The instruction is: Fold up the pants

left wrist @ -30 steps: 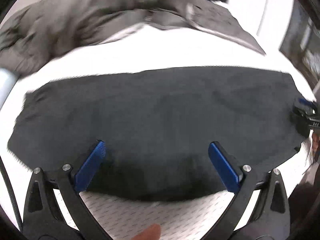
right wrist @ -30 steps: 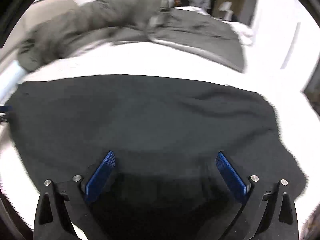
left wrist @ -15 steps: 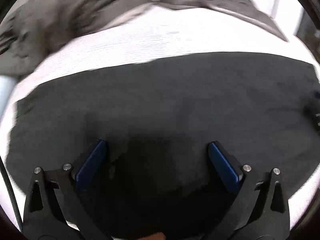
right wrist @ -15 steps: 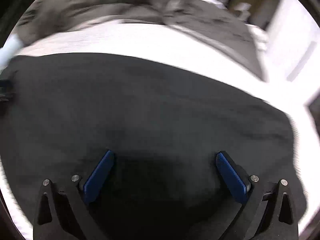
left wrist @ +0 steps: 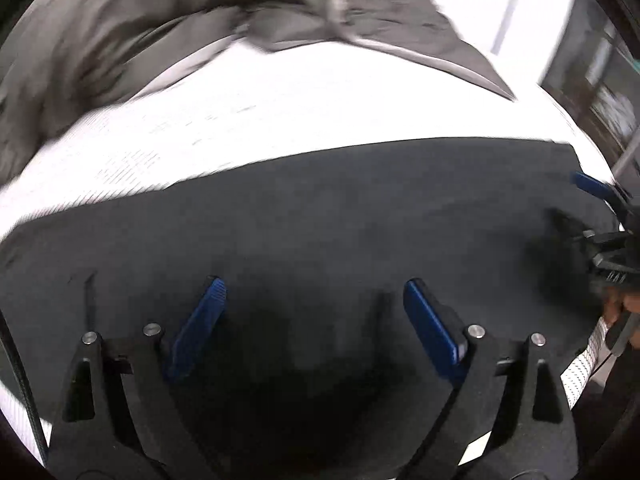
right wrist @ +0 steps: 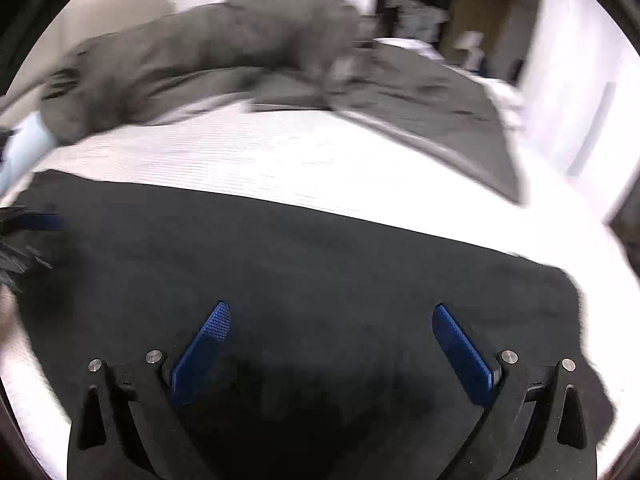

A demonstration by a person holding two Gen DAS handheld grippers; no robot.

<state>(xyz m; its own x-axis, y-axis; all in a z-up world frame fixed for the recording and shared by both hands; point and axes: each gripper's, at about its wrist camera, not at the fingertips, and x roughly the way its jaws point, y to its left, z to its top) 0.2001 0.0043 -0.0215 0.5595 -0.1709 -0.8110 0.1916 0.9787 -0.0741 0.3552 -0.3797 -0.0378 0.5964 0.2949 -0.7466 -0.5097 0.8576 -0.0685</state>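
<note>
White bed sheet (left wrist: 280, 120), fine woven grid or ribbed texture visible where the blur lets up, covers the work surface. Grey duvet (left wrist: 140, 32) bunched along the far edge, soft, rumpled, heavy folds; one corner runs out to a flat sharp point at the right. Pale walls and a dim doorway behind, smeared by motion.

Pants (left wrist: 320, 232): black, matte, slightly fuzzy knit, lying flat on the sheet as a broad band across the near half of the bed. Far edge fairly straight; in the right wrist view the right end (right wrist: 560, 320) has a ragged, uneven outline. A few shallow creases, otherwise smooth.

Left gripper (left wrist: 312, 320): black plastic arms with steel screw heads, blue cross-hatched pads (left wrist: 200, 328). Jaws spread wide, nothing between them; it sits over the near part of the pants. Contact with the cloth cannot be told.

Right gripper (right wrist: 330, 344): same build, blue pads (right wrist: 460, 356) with a fine diamond grip pattern. Jaws likewise wide apart, empty, over the dark fabric.

Each gripper shows in the other's view: right one at the right-hand end of the pants (left wrist: 600, 216), left one at the left-hand end (right wrist: 24, 236), both blurred. Bit of hand (left wrist: 624, 312) at the right edge of the left wrist view.
</note>
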